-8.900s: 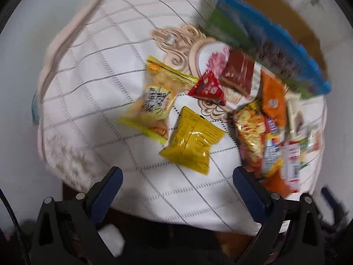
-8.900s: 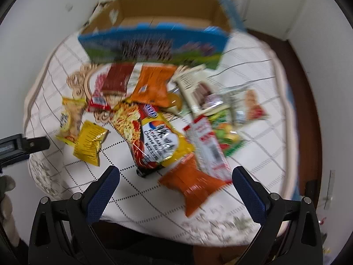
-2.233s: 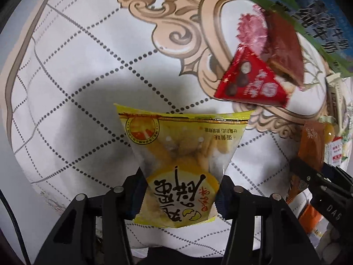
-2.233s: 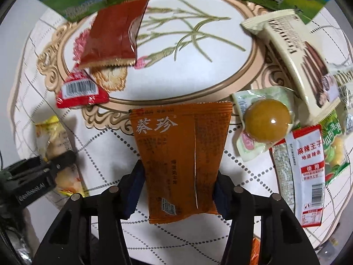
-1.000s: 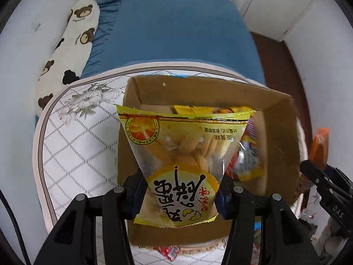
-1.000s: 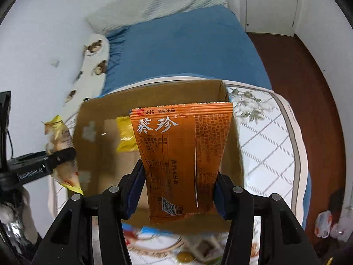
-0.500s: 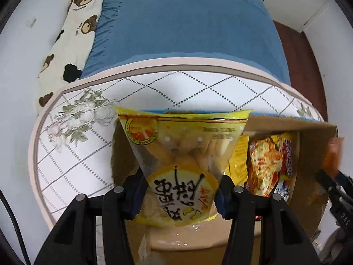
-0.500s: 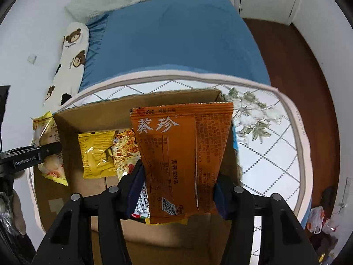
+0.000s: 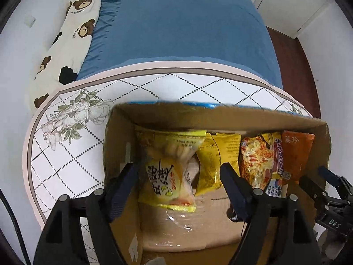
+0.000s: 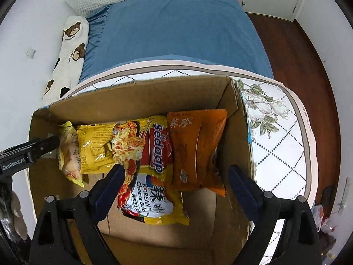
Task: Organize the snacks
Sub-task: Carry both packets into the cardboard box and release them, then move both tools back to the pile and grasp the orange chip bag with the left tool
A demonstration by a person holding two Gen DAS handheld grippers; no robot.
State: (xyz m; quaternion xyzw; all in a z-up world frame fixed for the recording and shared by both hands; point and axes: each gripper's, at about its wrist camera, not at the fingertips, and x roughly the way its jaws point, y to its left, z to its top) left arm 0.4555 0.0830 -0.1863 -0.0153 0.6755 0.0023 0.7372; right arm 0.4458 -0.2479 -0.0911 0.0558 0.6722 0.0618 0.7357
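Snacks stand upright in the cardboard box (image 10: 132,101): the yellow biscuit bag (image 9: 167,172) between the spread left gripper (image 9: 178,190), the orange packet (image 10: 196,150) ahead of the equally wide right gripper (image 10: 174,190); both seemingly released.

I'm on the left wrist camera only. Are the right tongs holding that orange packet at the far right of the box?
Observer: No. The right tongs are open, and the orange packet lies loose between the spread fingers.
Operator: Where does it rest?
Observer: Inside the cardboard box, leaning near its right wall, with its left edge against the noodle pack.
Operator: What's on the lower half of that noodle pack? It's hidden for me.
Observer: A white oval label that reads Korean Cheese Buldak.
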